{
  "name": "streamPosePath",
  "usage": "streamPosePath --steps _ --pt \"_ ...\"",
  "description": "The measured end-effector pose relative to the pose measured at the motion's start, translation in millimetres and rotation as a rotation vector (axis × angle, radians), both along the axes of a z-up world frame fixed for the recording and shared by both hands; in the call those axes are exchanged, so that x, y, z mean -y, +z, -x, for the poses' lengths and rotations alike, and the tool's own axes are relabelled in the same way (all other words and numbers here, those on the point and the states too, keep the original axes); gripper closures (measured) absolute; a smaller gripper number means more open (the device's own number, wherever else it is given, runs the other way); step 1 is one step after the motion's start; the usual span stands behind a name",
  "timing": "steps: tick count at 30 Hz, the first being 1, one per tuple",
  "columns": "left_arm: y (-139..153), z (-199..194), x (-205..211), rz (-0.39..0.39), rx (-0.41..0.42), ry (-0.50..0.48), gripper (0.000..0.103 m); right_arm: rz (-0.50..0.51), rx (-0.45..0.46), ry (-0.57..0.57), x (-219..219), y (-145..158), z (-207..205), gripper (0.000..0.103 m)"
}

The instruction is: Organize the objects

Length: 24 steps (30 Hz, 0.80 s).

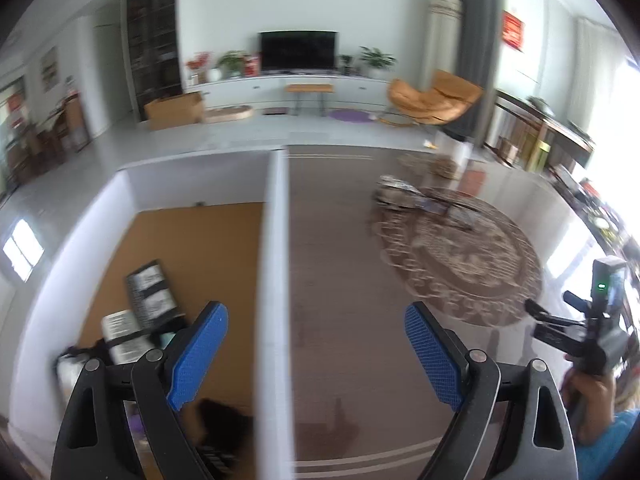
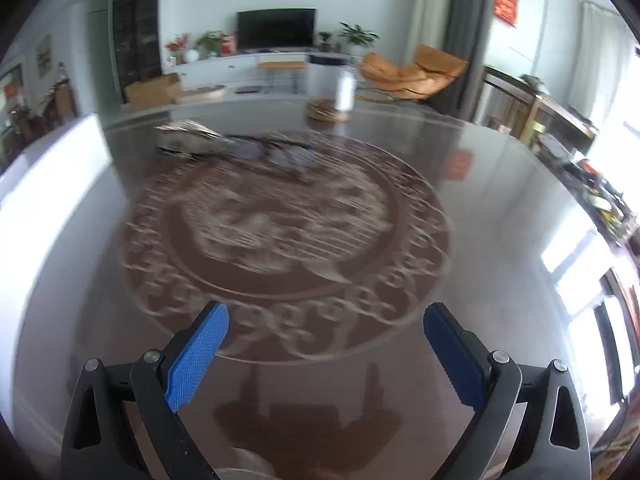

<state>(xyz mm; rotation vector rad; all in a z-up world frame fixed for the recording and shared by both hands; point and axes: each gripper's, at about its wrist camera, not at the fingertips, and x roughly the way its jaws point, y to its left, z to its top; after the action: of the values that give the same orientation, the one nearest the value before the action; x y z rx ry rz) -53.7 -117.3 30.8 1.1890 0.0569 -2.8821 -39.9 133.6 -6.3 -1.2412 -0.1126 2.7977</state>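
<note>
- Left wrist view: my left gripper (image 1: 316,354) hangs with its blue fingers (image 1: 198,354) spread wide and nothing between them, above the white wall (image 1: 276,280) that divides the white box (image 1: 60,264) from the brown tabletop (image 1: 340,248).
- Left of that wall, inside the box, the brown floor carries a dark packet with pale print (image 1: 150,292), a white packet (image 1: 120,322) just beside it, and darker things nearer me that are too blurred to name.
- Right of the wall, a round ornamental pattern (image 1: 460,256) is set in the tabletop. At its far edge lies a silvery foil pouch (image 1: 394,192), with a pair of dark-framed glasses (image 1: 448,210) just beside it.
- At the right edge my right hand (image 1: 592,400) holds the other black gripper above the tabletop, a green light on its body.
- Right wrist view: my right gripper (image 2: 326,354) is open too, fingers (image 2: 200,356) far apart and empty, poised over the near rim of the round pattern (image 2: 280,240).
- The foil pouch (image 2: 186,132) and the glasses (image 2: 272,152) lie touching or nearly so at the far side of the pattern, well apart from my fingers; blur hides the detail.
- Beyond them a clear bottle (image 2: 345,88) stands on a woven coaster (image 2: 326,112) near the far edge of the tabletop.
- The box's white wall (image 2: 52,160) shows at the left.
</note>
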Motion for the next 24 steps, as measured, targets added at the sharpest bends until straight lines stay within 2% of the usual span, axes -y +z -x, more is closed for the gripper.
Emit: streamPosePath --steps 2,4,6,9,10,14,18,19,24 --pt "0 4 -27 0.005 0.015 -0.052 0.012 -0.013 -0.008 -0.049 -18 -12 -4 0.005" --pt "-4 13 -53 -0.011 0.040 -0.104 0.012 0.018 0.026 -0.083 -29 -23 3 0.005" --pt "-9 25 -68 -0.041 0.063 -0.135 0.012 0.024 0.033 -0.076 -30 -26 5 0.005" --pt "-20 43 -80 -0.096 0.114 -0.151 0.012 -0.021 0.081 -0.042 -19 -33 12 0.005" --pt "-26 48 -81 -0.108 0.133 -0.149 0.012 -0.038 0.070 -0.036 -14 -34 15 0.003" --pt "-48 72 -78 -0.129 0.176 -0.121 0.012 -0.043 0.080 -0.014 -8 -38 20 0.000" --pt "-64 120 -74 -0.122 0.197 -0.072 0.012 0.067 0.114 -0.021 -24 -43 24 0.000" --pt "-66 131 -72 -0.134 0.196 -0.055 0.012 0.095 0.122 -0.024 -27 -44 25 0.000" --pt "-61 201 -79 -0.210 0.134 0.059 0.012 0.089 0.120 -0.038 -26 -44 22 0.000"
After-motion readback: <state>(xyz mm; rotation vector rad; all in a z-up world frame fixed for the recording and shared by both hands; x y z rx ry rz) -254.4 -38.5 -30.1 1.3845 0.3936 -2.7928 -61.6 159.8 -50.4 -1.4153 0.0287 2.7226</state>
